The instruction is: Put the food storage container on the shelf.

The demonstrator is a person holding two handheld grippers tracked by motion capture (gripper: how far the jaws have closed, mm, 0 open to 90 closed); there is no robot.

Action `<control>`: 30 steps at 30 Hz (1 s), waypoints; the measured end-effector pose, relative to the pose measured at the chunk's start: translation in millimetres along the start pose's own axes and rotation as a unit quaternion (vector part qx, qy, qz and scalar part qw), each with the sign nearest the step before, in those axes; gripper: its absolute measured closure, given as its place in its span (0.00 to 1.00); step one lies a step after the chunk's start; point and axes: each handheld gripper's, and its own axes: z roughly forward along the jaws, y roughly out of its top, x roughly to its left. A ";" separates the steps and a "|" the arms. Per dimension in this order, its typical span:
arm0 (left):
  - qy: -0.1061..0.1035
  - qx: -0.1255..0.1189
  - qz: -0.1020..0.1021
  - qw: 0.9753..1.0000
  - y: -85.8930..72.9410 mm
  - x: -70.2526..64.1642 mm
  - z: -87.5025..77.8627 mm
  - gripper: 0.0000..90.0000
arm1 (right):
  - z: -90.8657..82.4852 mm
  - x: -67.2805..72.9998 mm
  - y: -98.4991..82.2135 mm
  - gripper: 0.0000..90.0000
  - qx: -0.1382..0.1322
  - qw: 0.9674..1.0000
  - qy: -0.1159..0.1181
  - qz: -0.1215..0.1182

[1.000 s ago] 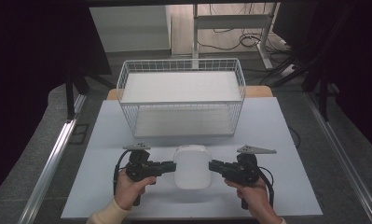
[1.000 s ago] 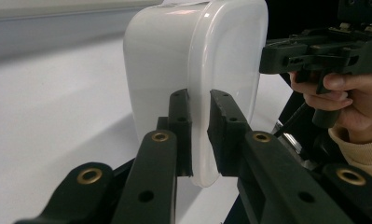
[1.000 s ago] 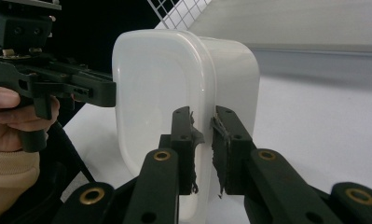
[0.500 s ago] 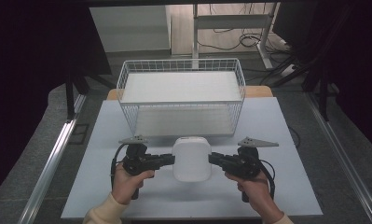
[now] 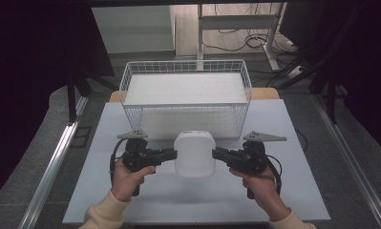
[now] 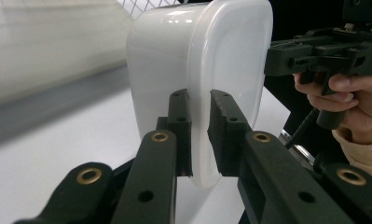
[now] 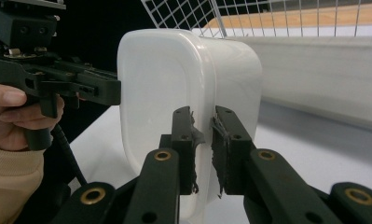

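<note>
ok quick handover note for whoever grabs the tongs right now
Left tongs: shut on the rim of the white container, on its left side.
Right tongs: shut on the rim on the opposite side.
Container: held between both, in front of the wire basket on the white table.
Done: two-sided grip.
Left: probably carry it forward and set it in the basket.

The white container [image 6: 197, 84] hides its own rim where both grippers' jaws pinch it.

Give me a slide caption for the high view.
Two hand-held grippers, left and right, clamp the rim of a white container from opposite sides, in front of a wire basket.
</note>
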 end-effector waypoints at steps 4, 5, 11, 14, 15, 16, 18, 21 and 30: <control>0.001 -0.003 0.007 1.000 9.5 0.1 -1.2 0.89 | -1.5 1.0 9.8 0.88 -0.003 1.000 -0.004 -0.004; 0.001 -0.004 0.009 1.000 14.1 0.3 -1.6 0.89 | -1.6 0.3 14.3 0.88 -0.004 1.000 -0.003 -0.005; 0.008 -0.012 0.021 1.000 29.6 -3.1 -5.2 0.89 | -2.7 -1.4 28.2 0.88 -0.015 1.000 0.003 -0.007; 0.011 -0.015 0.027 0.999 34.9 -5.1 -6.8 0.89 | -3.6 -1.1 33.1 0.88 -0.019 1.000 0.002 -0.014; 0.011 -0.019 0.032 0.999 39.9 -6.2 -8.1 0.89 | -5.3 -0.1 38.4 0.88 -0.022 1.000 0.002 -0.017; 0.011 -0.019 0.032 0.999 39.9 -6.2 -8.1 0.89 | -5.9 0.2 41.0 0.88 -0.024 1.000 0.002 -0.019; 0.011 -0.021 0.033 0.999 44.4 -7.0 -9.1 0.89 | -6.5 0.4 43.5 0.88 -0.024 0.999 0.001 -0.022; 0.010 -0.025 0.040 0.999 53.5 -7.9 -11.6 0.89 | -9.0 2.6 53.9 0.88 -0.026 0.999 -0.001 -0.030; 0.017 -0.034 0.041 0.998 70.8 -6.8 -17.9 0.88 | -7.5 5.7 75.6 0.88 -0.029 0.998 -0.005 -0.046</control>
